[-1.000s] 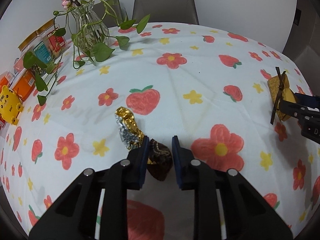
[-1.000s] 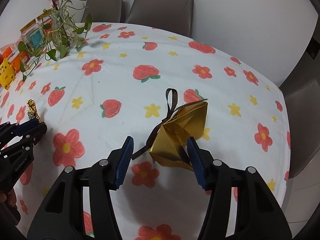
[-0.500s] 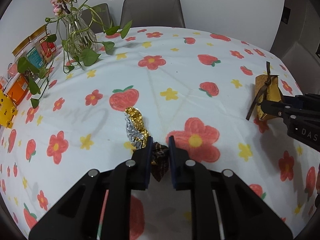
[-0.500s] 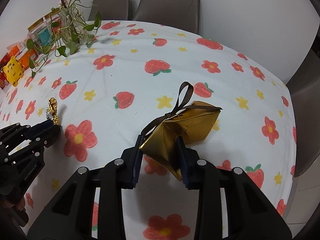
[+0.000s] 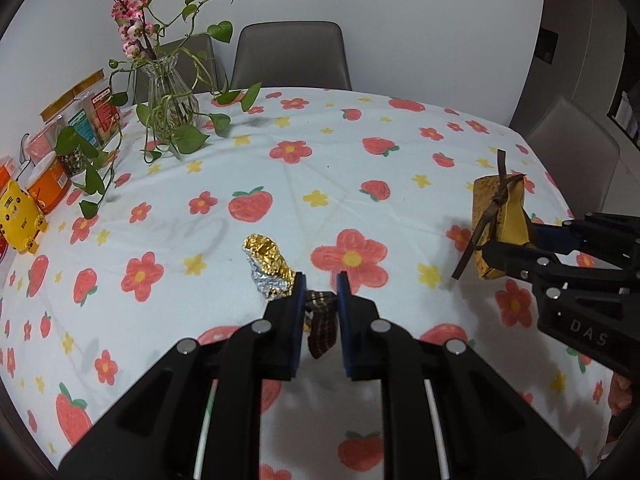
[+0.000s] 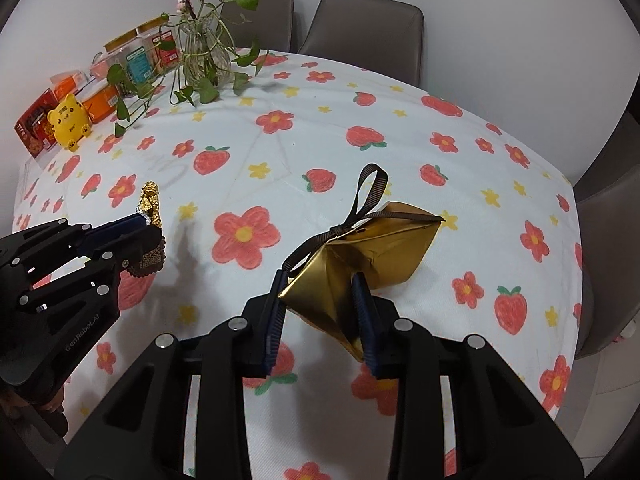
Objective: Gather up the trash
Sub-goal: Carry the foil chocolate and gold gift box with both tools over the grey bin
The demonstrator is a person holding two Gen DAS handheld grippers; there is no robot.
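My left gripper [image 5: 318, 294] is shut on a crumpled gold and silver foil wrapper [image 5: 269, 266] with a brown paper cup [image 5: 321, 328] hanging from it, held above the tablecloth. It shows at the left of the right wrist view [image 6: 150, 204]. My right gripper [image 6: 320, 300] is shut on a gold paper gift box [image 6: 372, 248] with a brown ribbon [image 6: 362, 196], lifted off the table. The box also shows at the right of the left wrist view [image 5: 498, 224].
The table has a white cloth with flowers and strawberries [image 5: 340, 160]. A glass vase with trailing plants [image 5: 170, 108] stands at the far left. Jars and snack boxes [image 5: 80, 116] and a yellow cat figure [image 5: 18, 216] line the left edge. Grey chairs [image 5: 290, 56] stand behind.
Both grippers closed on their items and lifted them off the table. The views have risen and pulled back.
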